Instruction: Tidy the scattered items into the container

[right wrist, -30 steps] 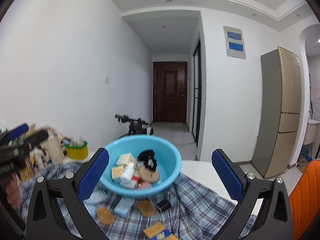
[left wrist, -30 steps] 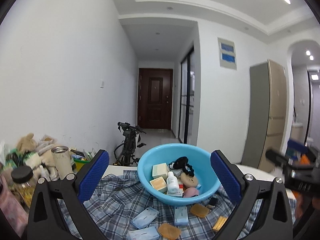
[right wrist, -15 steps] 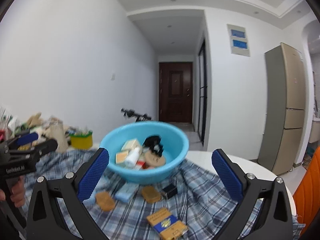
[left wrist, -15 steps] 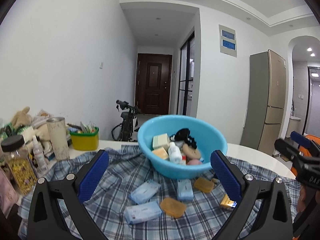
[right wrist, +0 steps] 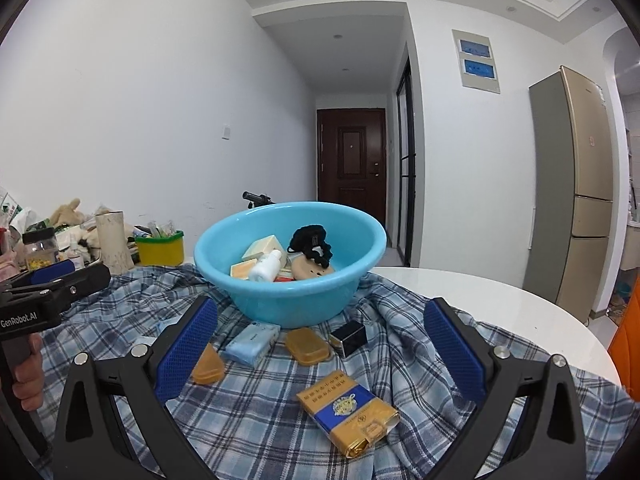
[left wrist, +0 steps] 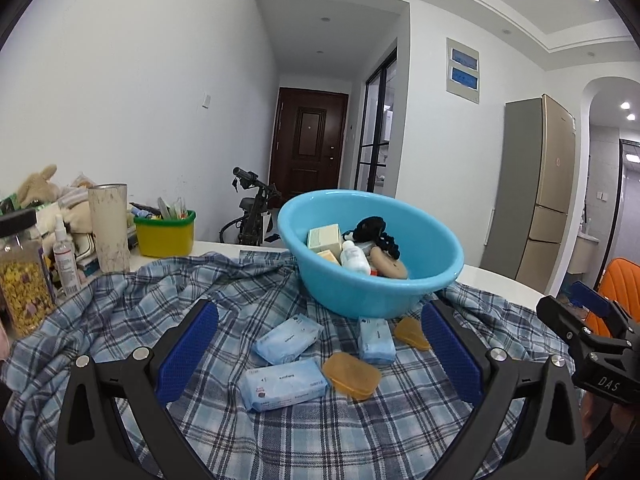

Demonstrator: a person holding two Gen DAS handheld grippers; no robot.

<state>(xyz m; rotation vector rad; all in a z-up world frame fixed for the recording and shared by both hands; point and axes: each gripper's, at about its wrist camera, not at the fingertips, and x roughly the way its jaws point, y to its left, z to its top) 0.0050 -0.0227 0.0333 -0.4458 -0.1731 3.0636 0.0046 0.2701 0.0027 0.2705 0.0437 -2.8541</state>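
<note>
A light blue basin (left wrist: 380, 292) (right wrist: 256, 292) stands on a plaid cloth and holds boxes, a white bottle, a black hair tie and a tan disc. In front of it lie blue tissue packs (left wrist: 282, 384), amber soap pieces (left wrist: 351, 375) (right wrist: 307, 346), a small black box (right wrist: 349, 337) and a blue-and-gold packet (right wrist: 348, 408). My left gripper (left wrist: 318, 356) is open and empty above the tissue packs. My right gripper (right wrist: 320, 356) is open and empty above the packet and soaps.
The plaid cloth (left wrist: 132, 320) covers a white round table (right wrist: 480, 300). At the left stand a yellow-green tub (left wrist: 164, 232), a metal tumbler (left wrist: 109, 226), a jar, a spray bottle and plush toys. A fridge and an orange chair are at the right.
Both grippers have tilted down and moved back and lower toward the cloth, bringing more of the scattered items into view. Both stay open and empty.
</note>
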